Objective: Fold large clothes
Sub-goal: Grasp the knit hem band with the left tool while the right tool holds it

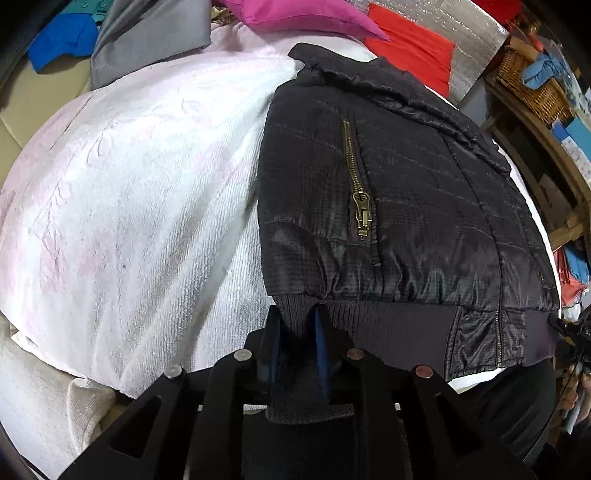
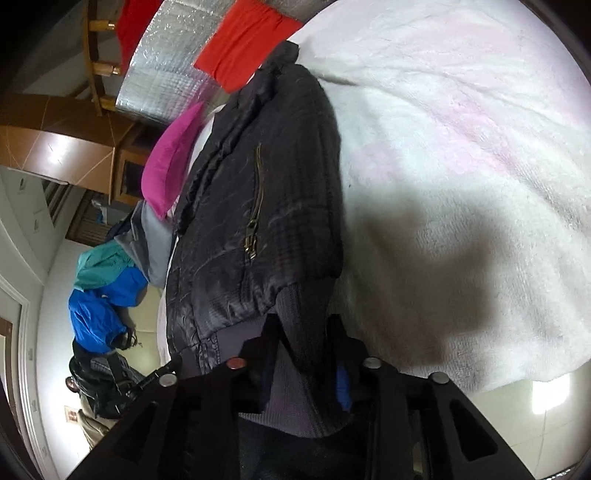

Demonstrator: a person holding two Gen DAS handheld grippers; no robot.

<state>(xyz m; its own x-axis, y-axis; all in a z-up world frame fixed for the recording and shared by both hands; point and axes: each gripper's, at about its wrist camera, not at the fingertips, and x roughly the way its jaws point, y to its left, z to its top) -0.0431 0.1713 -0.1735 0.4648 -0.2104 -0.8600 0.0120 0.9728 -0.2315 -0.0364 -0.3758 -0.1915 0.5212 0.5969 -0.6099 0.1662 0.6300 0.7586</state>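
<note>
Jacket (image 1: 388, 192) front and centre, a black quilted bomber lying folded on the white towelling cover (image 1: 147, 184), its brass pocket zip (image 1: 360, 199) facing up and the ribbed hem (image 1: 388, 325) nearest both cameras. Left gripper (image 1: 295, 343) sits at one end of that hem, its blue-padded fingers (image 1: 320, 332) either side of the ribbed knit with only a narrow gap between them; whether the pads actually press the cloth I cannot tell from this angle. Right gripper (image 2: 306, 354) is at the other end of the hem, the rib running down between its fingers (image 2: 342, 384), which stand a touch wider than the left pair, and there too the bite itself is hidden. Both hands are low over the bed, so this reads as the setting-down of a fold, the jacket's halves lying one on the other and the hem edge being laid onto the cover. Around the edges sit a magenta cushion (image 1: 295, 16), a red cloth (image 1: 410, 55), a grey garment (image 1: 147, 40) and a blue one (image 1: 62, 38), all well clear of the work. Next move, as I judge it, calls for letting the rib slip free without dragging it, then backing both grippers off along the hem so the puffy layers stay stacked, before taking fresh holds for a further fold toward the collar (image 1: 332, 70)
</note>
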